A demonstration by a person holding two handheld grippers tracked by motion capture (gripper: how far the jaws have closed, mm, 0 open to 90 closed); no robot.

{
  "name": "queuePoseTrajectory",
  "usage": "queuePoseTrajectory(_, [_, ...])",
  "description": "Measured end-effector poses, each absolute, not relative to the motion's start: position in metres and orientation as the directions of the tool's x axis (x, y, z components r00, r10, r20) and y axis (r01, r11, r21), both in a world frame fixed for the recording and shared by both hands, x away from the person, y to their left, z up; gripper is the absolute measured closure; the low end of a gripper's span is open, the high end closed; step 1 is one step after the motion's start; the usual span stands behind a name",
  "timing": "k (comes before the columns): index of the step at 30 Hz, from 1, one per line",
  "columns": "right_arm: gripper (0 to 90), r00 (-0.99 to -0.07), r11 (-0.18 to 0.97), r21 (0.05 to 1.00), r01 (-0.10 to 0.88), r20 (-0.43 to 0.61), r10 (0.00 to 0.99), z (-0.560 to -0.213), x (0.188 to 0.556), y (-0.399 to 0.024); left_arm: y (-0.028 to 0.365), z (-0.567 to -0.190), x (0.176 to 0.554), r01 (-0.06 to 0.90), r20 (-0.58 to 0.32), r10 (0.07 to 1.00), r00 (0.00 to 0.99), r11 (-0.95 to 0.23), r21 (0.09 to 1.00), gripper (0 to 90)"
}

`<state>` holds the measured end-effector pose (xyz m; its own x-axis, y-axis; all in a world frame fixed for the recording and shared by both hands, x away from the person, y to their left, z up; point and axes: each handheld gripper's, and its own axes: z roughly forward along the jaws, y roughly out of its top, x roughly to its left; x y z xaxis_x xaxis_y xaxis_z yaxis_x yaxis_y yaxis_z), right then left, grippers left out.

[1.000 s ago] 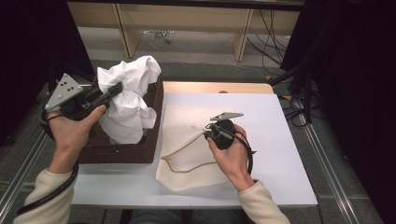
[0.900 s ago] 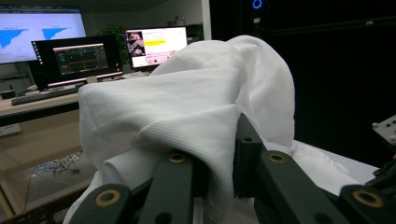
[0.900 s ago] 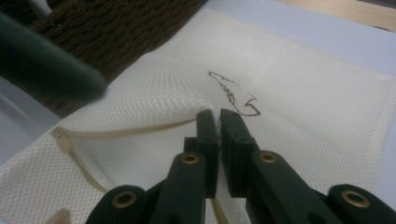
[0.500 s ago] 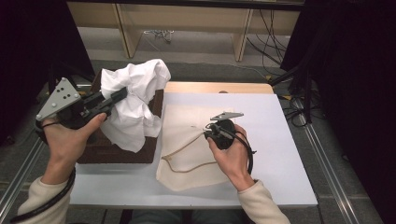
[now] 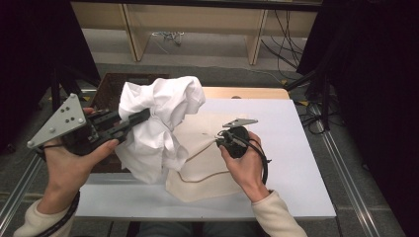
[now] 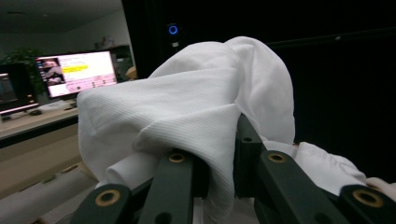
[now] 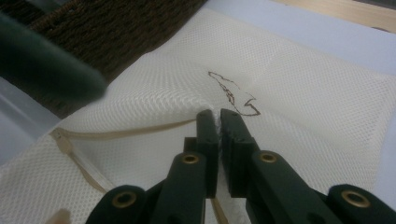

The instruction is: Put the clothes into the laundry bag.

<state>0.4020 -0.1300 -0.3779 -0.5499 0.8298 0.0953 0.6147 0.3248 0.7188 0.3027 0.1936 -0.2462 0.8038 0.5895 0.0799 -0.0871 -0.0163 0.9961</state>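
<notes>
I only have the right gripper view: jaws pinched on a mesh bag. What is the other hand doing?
Observer: The left tool clamps a bunched white cloth, held up above the table.
Operator: Where is it relative to the bag?
Observer: In the high view the cloth's lower end overlaps the bag's left part; I cannot tell if they touch.
Operator: And the dark woven thing at my top left?
Observer: A brown basket, left of the bag, behind the cloth.
</notes>
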Motion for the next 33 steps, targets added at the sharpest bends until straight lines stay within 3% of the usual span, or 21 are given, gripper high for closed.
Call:
queuePoseTrajectory(9, [87.6,-0.551,0.341,0.715,0.610,0.074,0.831,-0.378,0.402,-0.132,0.177,-0.255,0.293,-0.040,0.055,0.467,0.883,-0.042,0.998,79.9])
queuePoseTrajectory(21, [88.1,-0.542,0.326,0.722,0.610,0.080,0.837,-0.375,0.401,-0.132,0.157,-0.317,0.300,0.160,-0.102,0.382,0.919,-0.124,0.979,79.7])
queuePoseTrajectory(33, [88.6,-0.559,0.350,0.723,0.595,0.060,0.827,-0.375,0.404,-0.138,0.146,-0.364,0.329,0.273,-0.138,0.457,0.879,-0.244,0.930,79.6])
